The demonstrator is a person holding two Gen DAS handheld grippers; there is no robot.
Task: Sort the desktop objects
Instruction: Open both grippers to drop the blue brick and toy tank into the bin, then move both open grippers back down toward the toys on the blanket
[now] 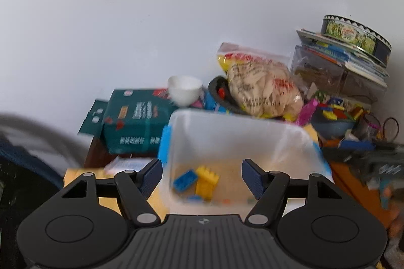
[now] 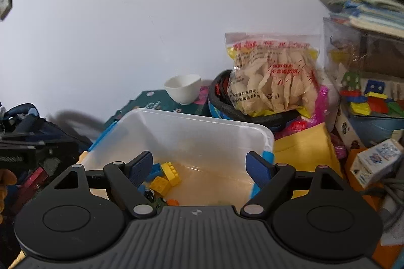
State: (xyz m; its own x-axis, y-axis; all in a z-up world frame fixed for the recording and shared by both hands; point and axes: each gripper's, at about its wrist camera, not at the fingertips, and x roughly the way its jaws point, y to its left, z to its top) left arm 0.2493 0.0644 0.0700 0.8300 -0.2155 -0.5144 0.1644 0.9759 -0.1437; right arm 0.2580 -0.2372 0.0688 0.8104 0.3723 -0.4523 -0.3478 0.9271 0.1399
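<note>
I had both the left gripper (image 1: 201,174) and right gripper (image 2: 199,168) spread wide, gripping nothing. The clear bin (image 2: 176,127) sat just ahead, yellow and blue bricks (image 2: 165,177) inside.

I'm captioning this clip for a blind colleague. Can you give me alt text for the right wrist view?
The right gripper has its fingers open and empty over a clear plastic bin holding yellow bricks and blue bricks. Behind it, against a white wall, sit a white bowl and a bag of pale snacks.

Open bin (image 2: 176,122) accessible from above; snack bag (image 2: 272,77) crowds behind.
</note>
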